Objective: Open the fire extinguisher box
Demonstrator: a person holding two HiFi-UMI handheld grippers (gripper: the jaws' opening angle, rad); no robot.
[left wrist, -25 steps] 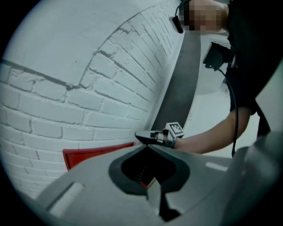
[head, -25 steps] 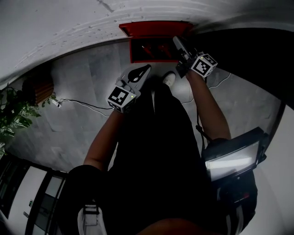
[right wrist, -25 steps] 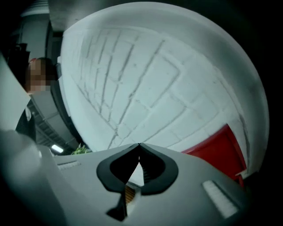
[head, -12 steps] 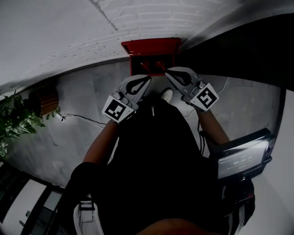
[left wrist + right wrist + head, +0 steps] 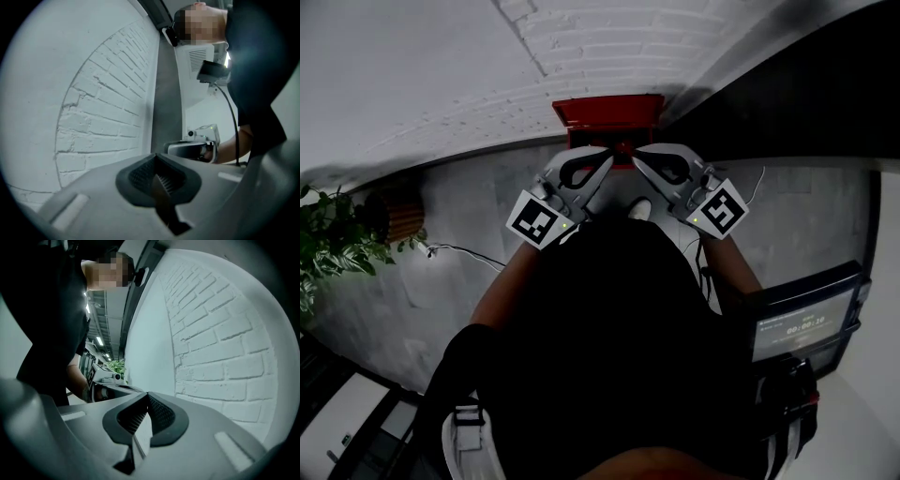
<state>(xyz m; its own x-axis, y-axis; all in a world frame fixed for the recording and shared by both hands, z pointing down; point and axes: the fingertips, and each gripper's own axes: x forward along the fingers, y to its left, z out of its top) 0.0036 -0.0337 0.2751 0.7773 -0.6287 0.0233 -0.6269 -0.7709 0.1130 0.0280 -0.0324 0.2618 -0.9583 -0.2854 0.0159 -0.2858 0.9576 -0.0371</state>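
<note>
The red fire extinguisher box [image 5: 609,112] stands on the grey floor against the white brick wall [image 5: 441,66]. Only its top and upper rim show in the head view; the front is hidden behind my grippers. My left gripper [image 5: 607,158] and right gripper [image 5: 638,157] are held up side by side in front of it, tips nearly meeting, neither touching the box. Both are shut with nothing between the pads. The left gripper [image 5: 156,159] faces the brick wall, with the right gripper [image 5: 194,149] in view beyond it. The right gripper [image 5: 147,398] faces the same wall.
A potted plant [image 5: 337,248] and a wooden tub [image 5: 394,211] sit at the left, with a cable [image 5: 459,251] trailing over the floor. A device with a lit screen [image 5: 802,323] hangs at my right side. A dark wall [image 5: 806,84] rises right of the box.
Both grippers rose and drew together in front of the box. The right one rolled over from beside the box's right edge. They now cover the box's front, which showed a second ago.
</note>
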